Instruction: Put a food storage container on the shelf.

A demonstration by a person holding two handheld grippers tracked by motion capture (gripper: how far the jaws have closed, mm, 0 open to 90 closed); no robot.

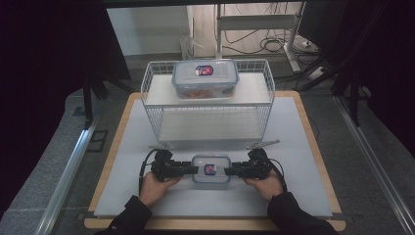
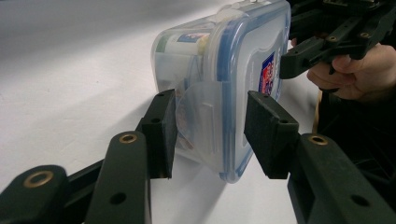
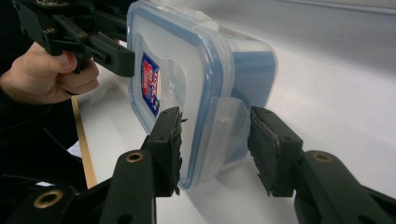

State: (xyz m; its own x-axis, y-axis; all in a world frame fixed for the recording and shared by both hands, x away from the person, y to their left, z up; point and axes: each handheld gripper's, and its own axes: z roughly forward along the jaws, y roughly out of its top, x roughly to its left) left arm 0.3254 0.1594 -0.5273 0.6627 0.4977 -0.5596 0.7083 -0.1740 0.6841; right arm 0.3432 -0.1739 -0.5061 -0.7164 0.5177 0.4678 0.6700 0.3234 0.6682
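Clear plastic forms the small lidded box (image 1: 211, 169) lying on the table (image 1: 303, 147), flanked by both claws. At its left end the left claw (image 1: 192, 169) is set around the side latch (image 2: 198, 121), jaws partly closed, pads just short of it. At the right end the right claw (image 1: 229, 170) brackets the opposite latch (image 3: 224, 128) likewise.

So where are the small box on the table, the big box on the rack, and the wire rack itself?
small box (image 1: 211, 169), high view, on its lid label.
big box (image 1: 205, 77), high view, on its clear lid.
wire rack (image 1: 147, 81), high view, on its left rim.
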